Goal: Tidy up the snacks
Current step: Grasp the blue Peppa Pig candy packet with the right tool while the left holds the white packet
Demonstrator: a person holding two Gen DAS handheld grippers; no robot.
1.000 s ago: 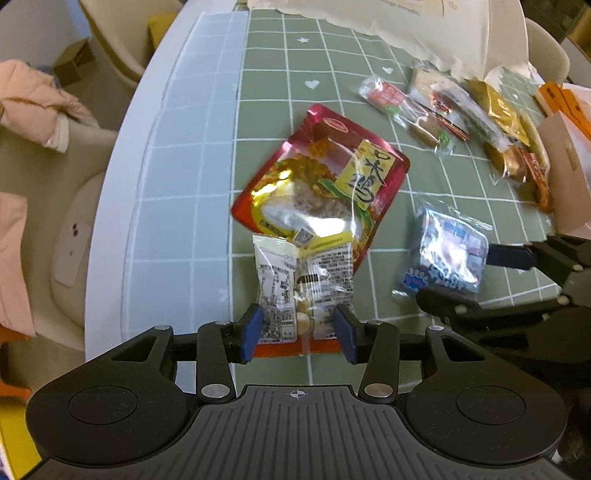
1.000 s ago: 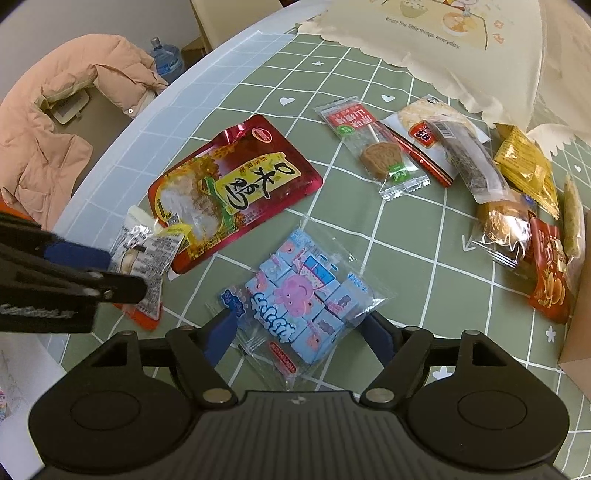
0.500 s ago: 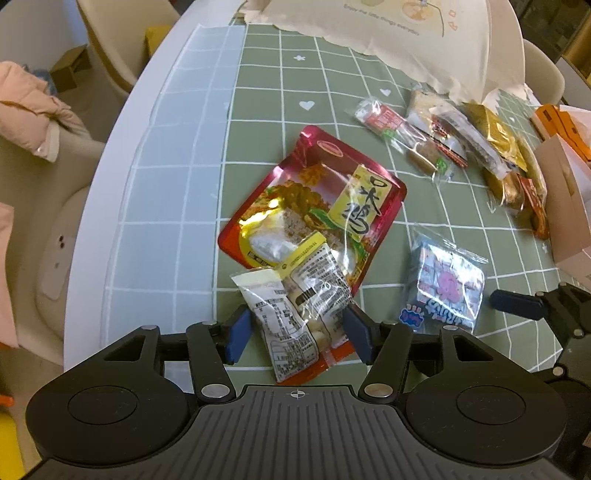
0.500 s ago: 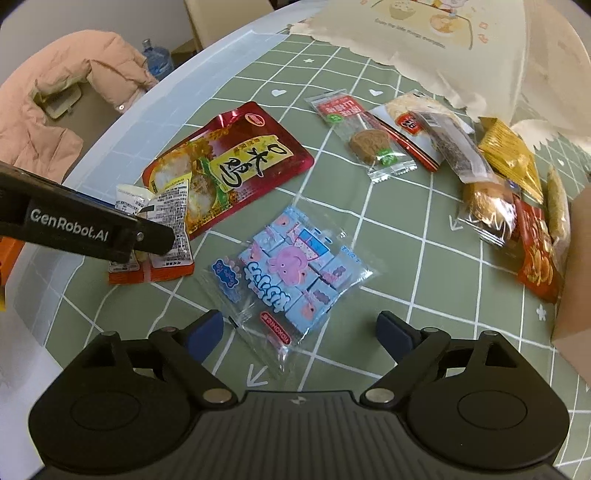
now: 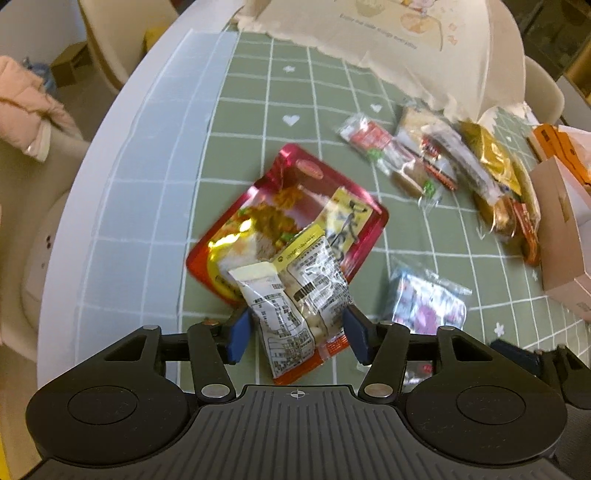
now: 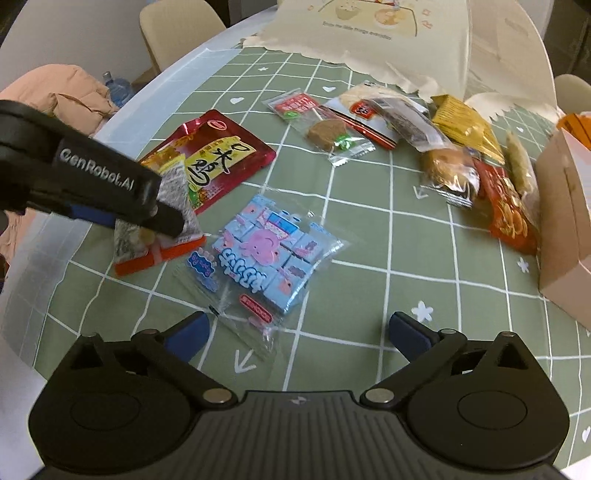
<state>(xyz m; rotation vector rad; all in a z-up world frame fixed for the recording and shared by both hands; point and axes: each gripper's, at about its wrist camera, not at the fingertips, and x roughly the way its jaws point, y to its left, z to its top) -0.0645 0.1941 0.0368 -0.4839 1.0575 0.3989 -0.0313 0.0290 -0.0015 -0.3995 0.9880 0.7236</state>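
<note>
Left gripper [image 5: 297, 334] now has its jaws clamped on the clear nut packet [image 5: 295, 295], lifting it toward 12 o'clock off the tabletop [image 5: 147, 206] – right gripper [image 6: 298, 330] backs off the blue candy bag [image 6: 266, 254], jaws wide open, so one snack's on its way.

Your right gripper [image 6: 297, 332] spread wide, nothing between fingers; blue candy bag [image 6: 266, 254] lies just ahead-left, bare green cloth [image 6: 388, 266] straight ahead. Your left gripper [image 5: 297, 330] and its clear snack packet [image 5: 295, 306] block left flank, over red pouch [image 6: 210, 158]. Right side walled by cardboard box [image 6: 565, 236]. Snack pile [image 6: 443, 147] crowds far right. Paper bag [image 6: 388, 33] closes far edge.
</note>
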